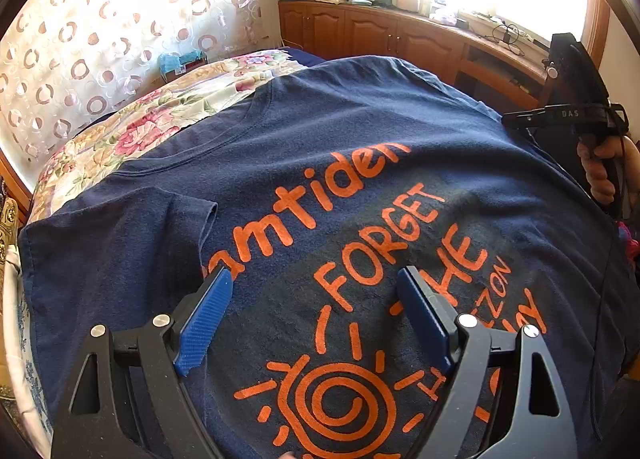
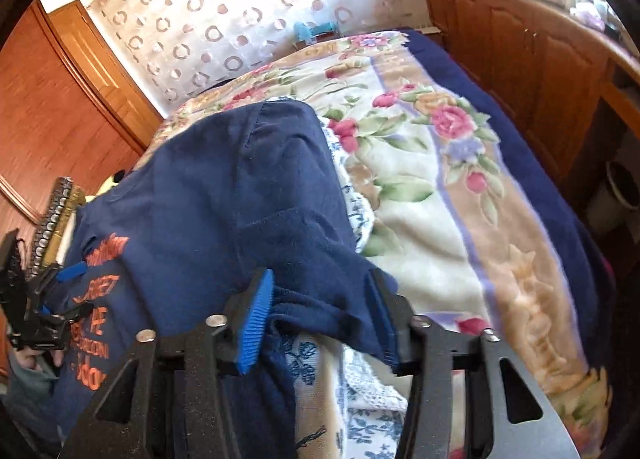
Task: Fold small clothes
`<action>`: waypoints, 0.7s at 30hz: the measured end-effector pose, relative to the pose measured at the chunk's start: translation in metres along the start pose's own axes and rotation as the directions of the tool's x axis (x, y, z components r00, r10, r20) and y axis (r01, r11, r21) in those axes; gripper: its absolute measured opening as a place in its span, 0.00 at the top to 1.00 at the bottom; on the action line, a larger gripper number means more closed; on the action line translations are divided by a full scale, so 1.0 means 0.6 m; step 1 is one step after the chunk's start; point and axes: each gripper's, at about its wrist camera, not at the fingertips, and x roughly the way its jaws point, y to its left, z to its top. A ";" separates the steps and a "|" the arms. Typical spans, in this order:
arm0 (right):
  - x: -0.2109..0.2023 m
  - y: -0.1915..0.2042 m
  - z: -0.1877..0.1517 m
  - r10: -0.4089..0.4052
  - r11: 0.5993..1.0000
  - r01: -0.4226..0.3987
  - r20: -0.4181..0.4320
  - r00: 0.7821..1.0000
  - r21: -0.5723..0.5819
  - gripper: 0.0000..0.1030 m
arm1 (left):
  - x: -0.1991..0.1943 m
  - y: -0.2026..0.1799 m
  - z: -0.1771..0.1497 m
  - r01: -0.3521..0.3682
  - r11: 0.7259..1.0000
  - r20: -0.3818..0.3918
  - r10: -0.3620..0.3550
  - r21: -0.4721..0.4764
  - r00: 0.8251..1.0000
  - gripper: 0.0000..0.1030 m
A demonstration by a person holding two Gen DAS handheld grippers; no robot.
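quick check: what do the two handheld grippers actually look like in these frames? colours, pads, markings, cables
Both match: matte black frames with triangular cutouts and silver pivot screws. The left gripper and right gripper carry blue ribbed pads on their fingers. Seen from the left wrist camera, the right unit's black body has white "DAS" lettering, a thin black cable, and a bare hand on its handle. No sleeve shows.

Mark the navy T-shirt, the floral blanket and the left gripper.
navy T-shirt [image 1: 360, 131]: left wrist view, plain fabric above the lettering.
floral blanket [image 2: 432, 195]: right wrist view, cream middle.
left gripper [image 1: 316, 291]: left wrist view, midway between fingertips.
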 end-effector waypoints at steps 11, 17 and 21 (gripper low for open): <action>-0.039 0.041 0.008 -0.087 0.991 0.092 0.054 0.995 -0.094 0.94 | 0.000 0.000 0.000 0.001 1.000 0.001 -0.001 -0.001 1.000 0.18; -0.081 0.132 0.008 -0.131 0.954 0.169 0.165 0.978 -0.247 0.94 | 0.000 0.001 0.001 0.000 1.000 0.002 0.000 0.000 1.000 0.18; -0.078 0.182 -0.007 -0.081 0.941 0.127 0.156 0.984 -0.314 0.94 | 0.000 0.001 0.001 0.000 1.000 0.002 0.000 0.000 1.000 0.18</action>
